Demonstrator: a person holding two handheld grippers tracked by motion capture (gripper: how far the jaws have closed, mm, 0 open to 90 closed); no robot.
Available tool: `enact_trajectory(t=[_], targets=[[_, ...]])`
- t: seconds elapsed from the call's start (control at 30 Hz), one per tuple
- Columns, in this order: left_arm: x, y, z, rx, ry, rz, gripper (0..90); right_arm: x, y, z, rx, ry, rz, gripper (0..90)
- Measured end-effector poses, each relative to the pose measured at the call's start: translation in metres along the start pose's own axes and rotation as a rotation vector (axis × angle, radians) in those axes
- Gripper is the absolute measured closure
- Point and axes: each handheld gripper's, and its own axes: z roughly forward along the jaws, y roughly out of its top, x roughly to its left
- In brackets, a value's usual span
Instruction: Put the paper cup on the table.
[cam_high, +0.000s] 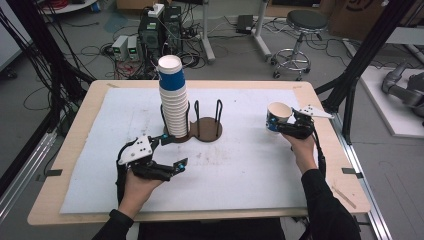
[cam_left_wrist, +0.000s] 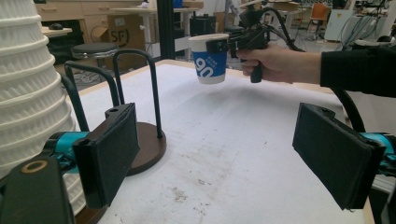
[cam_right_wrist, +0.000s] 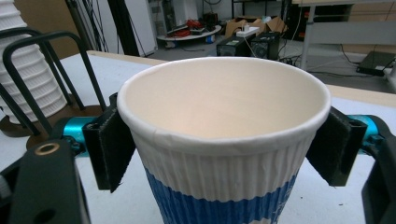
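Your right gripper (cam_high: 286, 121) is grasping a single paper cup (cam_high: 276, 116), its pads pressed on the ribbed wall just under the rim on both sides, as the right gripper view makes plain. The cup stands upright, mouth up, long axis vertical, and it hangs clear above the white surface (cam_high: 240, 165) near its right edge, at about 3 o'clock from the wire holder (cam_high: 206, 122).

That holder is what your next move likely turns on. From the held cup, the empty bay with its two dark wire loops lies at about 9 o'clock, well apart. Just beyond it, still toward 9 o'clock, the tall cup stack (cam_high: 172, 97) fills the other bay, white ribbed walls with one blue-banded cup on top. If the cup is meant for the stack, it has to travel left and rise above the top rim, then drop straight down, axis kept vertical. If it is meant for the empty bay, it goes left and down between the loops.

Your left gripper (cam_high: 172, 152) is released, jaws standing apart with nothing between them. It sits low on the surface at about 7 o'clock from the stack, just beside the holder's brown base (cam_high: 207, 131). It is the nearer of the two to the stack and could steady the base, but the right one carries the cup.

Watch the wire loops: a tilted cup may catch on them.
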Motion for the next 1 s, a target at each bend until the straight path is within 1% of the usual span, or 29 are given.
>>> enact_trajectory(t=[0.37, 0.5, 0.67, 0.8, 0.9, 1.0], targets=[[-0.001, 0.0, -0.002, 0.005, 0.001, 0.009, 14.7, -0.002, -0.009, 0.015, 0.037, -0.035, 0.004, 19.8], [-0.001, -0.001, -0.001, 0.007, 0.001, 0.008, 14.7, -0.003, -0.013, 0.018, 0.058, -0.046, 0.014, 19.7], [-0.001, -0.001, 0.0, 0.009, 0.0, 0.009, 14.7, -0.002, -0.012, 0.018, 0.069, -0.052, 0.008, 19.5], [-0.002, -0.001, 0.001, 0.014, -0.004, 0.013, 14.7, 0.0, -0.011, 0.015, 0.097, -0.066, 0.011, 19.4], [-0.002, 0.0, 0.003, 0.018, -0.006, 0.021, 14.7, 0.003, -0.011, 0.012, 0.11, -0.079, -0.007, 19.0], [-0.003, 0.0, 0.004, 0.021, -0.01, 0.024, 14.7, 0.005, -0.012, 0.011, 0.11, -0.09, 0.001, 18.8]])
